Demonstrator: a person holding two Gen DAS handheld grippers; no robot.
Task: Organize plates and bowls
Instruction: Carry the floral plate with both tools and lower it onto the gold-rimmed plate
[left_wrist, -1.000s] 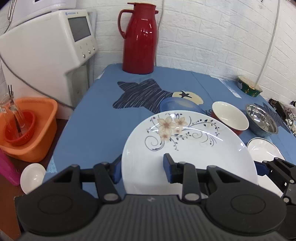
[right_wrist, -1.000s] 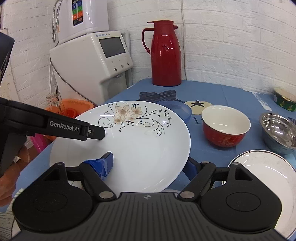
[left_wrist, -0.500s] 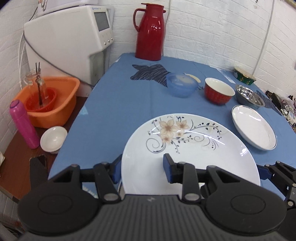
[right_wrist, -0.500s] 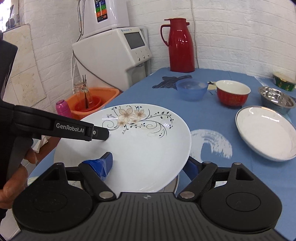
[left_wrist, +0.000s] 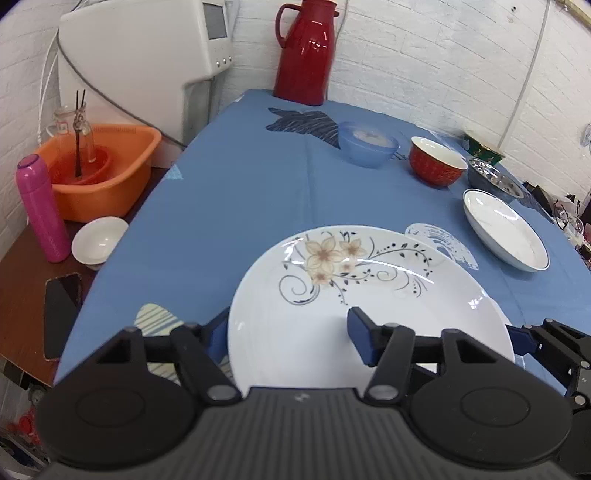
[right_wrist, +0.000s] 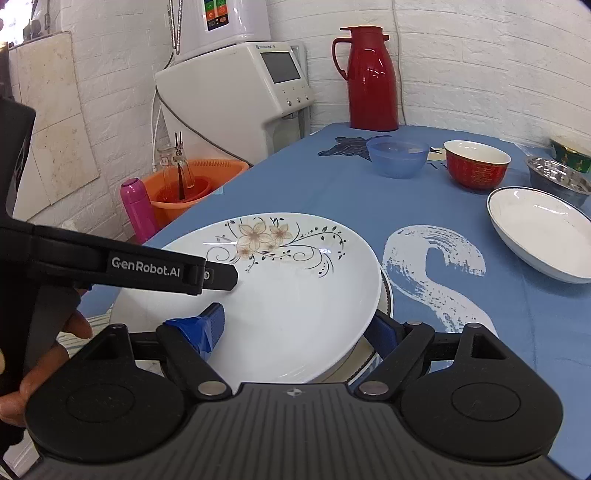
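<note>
Here, nearest the cameras, both grippers grip the same flowered plate (left_wrist: 369, 295). The left gripper (left_wrist: 288, 336) has one blue finger under the plate's left edge and the other pressed on its upper face, so its fingers are clamped on the rim. The right gripper (right_wrist: 295, 330) takes the opposite side the same way: one blue-padded finger lies on top of the plate, the other sits beneath its right edge. In the right wrist view the plate is tilted, its right side above a second plate (right_wrist: 373, 354) with a dark patterned border that lies on the counter (right_wrist: 295, 192); whether the two touch cannot be told. A hand (right_wrist: 33, 362) shows at the left edge of that view, wrapped around the left gripper's handle.

Just beyond the flowered plate the blue cloth bears a white brush-stroke print (right_wrist: 436, 273). Further right lies a white plate with a dark rim (left_wrist: 506, 234), resting on the counter apart from the held one. Behind it stand, in a row, a steel bowl (left_wrist: 495, 181), a red bowl (left_wrist: 436, 166) with a white inside, and a translucent blue bowl (left_wrist: 367, 144). A green and gold bowl (left_wrist: 480, 149) sits near the wall.

Off the counter's left side, on a lower brown surface, are a dark phone (left_wrist: 61, 314), a small white bowl (left_wrist: 99, 240), a pink bottle (left_wrist: 42, 206) and an orange basin (left_wrist: 107, 166) holding a glass jar. Farthest back stand a red thermos jug (left_wrist: 306, 51) and a white machine (left_wrist: 155, 55) with a small screen, both against the white brick wall.
</note>
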